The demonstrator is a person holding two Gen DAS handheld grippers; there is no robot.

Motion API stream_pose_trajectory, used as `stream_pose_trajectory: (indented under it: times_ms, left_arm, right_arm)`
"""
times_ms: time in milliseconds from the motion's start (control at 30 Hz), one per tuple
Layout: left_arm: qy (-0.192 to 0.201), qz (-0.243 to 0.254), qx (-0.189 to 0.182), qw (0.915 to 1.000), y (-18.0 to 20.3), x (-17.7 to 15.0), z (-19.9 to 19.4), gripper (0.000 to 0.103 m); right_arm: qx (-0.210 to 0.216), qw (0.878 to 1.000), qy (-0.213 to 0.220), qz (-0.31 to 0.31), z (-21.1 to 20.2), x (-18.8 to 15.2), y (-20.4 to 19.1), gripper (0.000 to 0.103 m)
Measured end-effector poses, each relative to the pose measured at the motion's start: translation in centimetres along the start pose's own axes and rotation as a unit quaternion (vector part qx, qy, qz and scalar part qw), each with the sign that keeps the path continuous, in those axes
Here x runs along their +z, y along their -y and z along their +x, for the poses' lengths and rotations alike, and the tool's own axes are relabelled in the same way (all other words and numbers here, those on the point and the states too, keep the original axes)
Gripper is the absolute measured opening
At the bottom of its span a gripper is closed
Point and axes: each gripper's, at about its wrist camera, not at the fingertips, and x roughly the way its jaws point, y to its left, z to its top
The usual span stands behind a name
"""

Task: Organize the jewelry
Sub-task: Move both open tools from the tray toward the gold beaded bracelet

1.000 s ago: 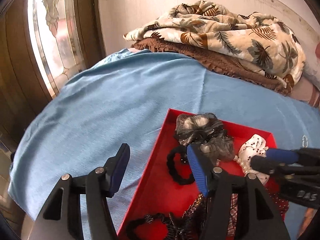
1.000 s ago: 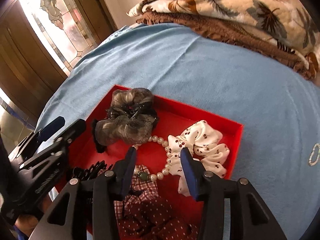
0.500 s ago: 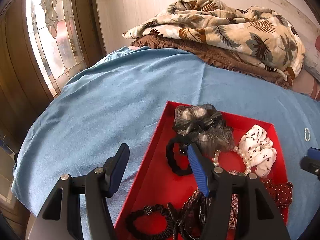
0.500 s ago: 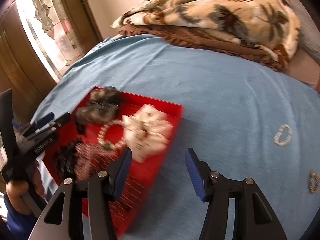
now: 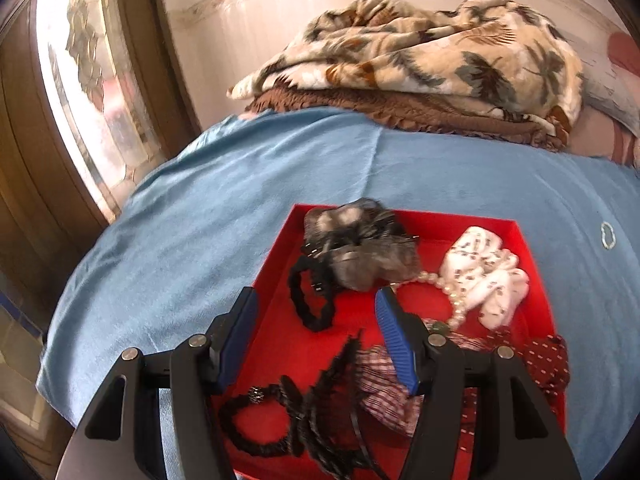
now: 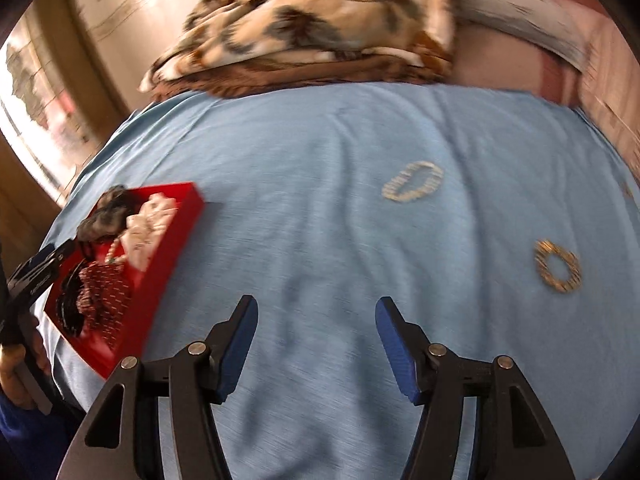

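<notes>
Right wrist alone: gold bracelet (image 6: 558, 267).

Right wrist view, smeared throughout: patterned blanket (image 6: 320, 20) far ahead of the tongs, print unreadable; pale bracelet (image 6: 414, 181) ahead and slightly right, beads not separable; gold bracelet (image 6: 558, 266) to the right, links indistinct; red tray (image 6: 176, 236) to the left, its contents merged; small object at right edge, cut off, kind unclear; hand (image 6: 16, 372) at lower left, cropped by the edge; left wrist view: tray's near corner hidden behind the fingers (image 5: 394, 338); small ring-shaped item (image 5: 609, 235) far right, too small to identify
</notes>
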Motion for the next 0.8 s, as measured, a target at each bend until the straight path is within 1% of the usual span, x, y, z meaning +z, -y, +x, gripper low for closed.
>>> stream_pose_trajectory:
  times_ms: [167, 267, 300, 367, 400, 433, 467, 500, 600, 700, 800]
  left_arm:
    - [0.036, 0.018, -0.007, 0.9992, 1.6, -0.2, -2.8, 0.060]
    - [0.069, 0.028, -0.008, 0.9972, 2.7, 0.1, -5.7, 0.062]
    - [0.079, 0.028, -0.009, 0.9964, 3.1, 0.4, -6.6, 0.064]
    - [0.097, 0.025, -0.012, 0.9949, 3.6, 0.7, -8.2, 0.077]
    - [0.110, 0.022, -0.017, 0.9936, 4.1, 0.9, -9.3, 0.080]
    - [0.118, 0.022, -0.021, 0.9926, 4.5, 1.1, -10.0, 0.086]
    - [0.124, 0.026, -0.026, 0.9916, 5.0, 1.4, -10.6, 0.088]
    - [0.131, 0.034, -0.032, 0.9903, 5.9, 1.7, -11.2, 0.088]
    - [0.134, 0.065, -0.050, 0.9876, 8.6, 2.5, -12.3, 0.088]
    - [0.121, 0.086, -0.086, 0.9853, 11.6, 3.3, -12.4, 0.088]
    - [0.108, 0.103, -0.104, 0.9833, 14.6, 3.9, -12.4, 0.088]
  right_arm:
    - [-0.019, 0.999, 0.014, 0.040, -2.2, -1.5, 4.7, 0.067]
    - [-0.031, 0.997, 0.026, 0.069, -3.3, -2.0, 7.6, 0.071]
    - [-0.033, 0.996, 0.029, 0.078, -3.5, -2.1, 8.4, 0.071]
    - [-0.040, 0.994, 0.036, 0.099, -4.1, -2.4, 10.4, 0.071]
    - [-0.044, 0.993, 0.038, 0.105, -4.2, -2.5, 11.0, 0.071]
    - [-0.049, 0.992, 0.040, 0.112, -4.4, -2.6, 11.7, 0.071]
    - [-0.053, 0.991, 0.042, 0.119, -4.5, -2.8, 12.6, 0.071]
    - [-0.057, 0.989, 0.044, 0.125, -4.7, -3.0, 13.3, 0.071]
    - [-0.066, 0.987, 0.046, 0.138, -4.7, -3.3, 15.2, 0.071]
    - [-0.072, 0.986, 0.048, 0.144, -4.4, -3.0, 16.7, 0.071]
    - [-0.078, 0.985, 0.052, 0.145, -3.6, -2.3, 17.7, 0.071]
